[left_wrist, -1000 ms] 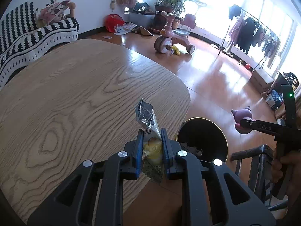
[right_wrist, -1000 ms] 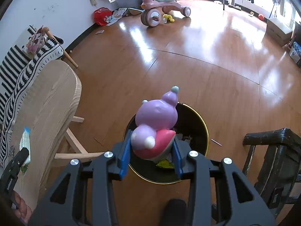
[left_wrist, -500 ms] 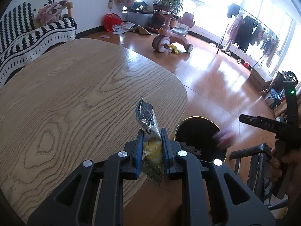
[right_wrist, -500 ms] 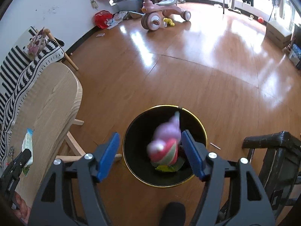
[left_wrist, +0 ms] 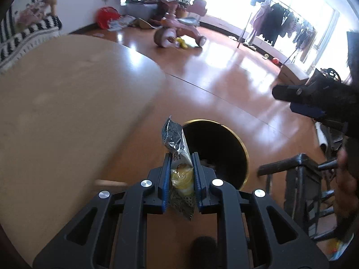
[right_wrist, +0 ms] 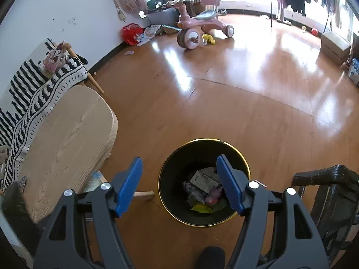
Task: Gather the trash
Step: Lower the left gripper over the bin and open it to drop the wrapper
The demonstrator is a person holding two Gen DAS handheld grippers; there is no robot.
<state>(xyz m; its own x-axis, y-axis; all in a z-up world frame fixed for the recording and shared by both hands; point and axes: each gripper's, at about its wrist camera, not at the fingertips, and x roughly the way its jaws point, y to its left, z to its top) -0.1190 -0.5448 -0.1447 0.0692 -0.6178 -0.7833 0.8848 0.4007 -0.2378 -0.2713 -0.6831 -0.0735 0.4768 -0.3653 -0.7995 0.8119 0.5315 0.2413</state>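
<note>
Left wrist view. The left gripper (left_wrist: 181, 177) is clamped on a crinkled silver-and-yellow snack wrapper (left_wrist: 179, 168), its blue pads pressing the wrapper's two flat faces. The wrapper's long axis runs along the fingers: the silvery torn end points up and away past the fingertips, tilting slightly left, and the dark patterned end hangs back between the gripper arms. A printed character shows on the pale band above the yellow part; it is too small to read with certainty. The wrapper is held in the air above the brown wooden floor (left_wrist: 224, 85), off the right edge of the rounded light-wood desk (left_wrist: 67, 112) and at the near-left rim of the round black trash bin with a gold rim (left_wrist: 226, 148). The right gripper (left_wrist: 303, 103) appears at far right, blurred.

Right wrist view. The right gripper (right_wrist: 179, 181) has its blue pads spread well apart with nothing between them, and it hangs over the trash bin (right_wrist: 166, 179). Inside the bin lie a white printed paper slip (right_wrist: 202, 180), a pink-and-purple toy (right_wrist: 213, 196) and a yellow-green scrap (right_wrist: 202, 208); the slip's print is illegible. The desk (right_wrist: 67, 139) stands to the left, and a dark wooden chair (right_wrist: 325, 179) to the right of the bin.
</note>
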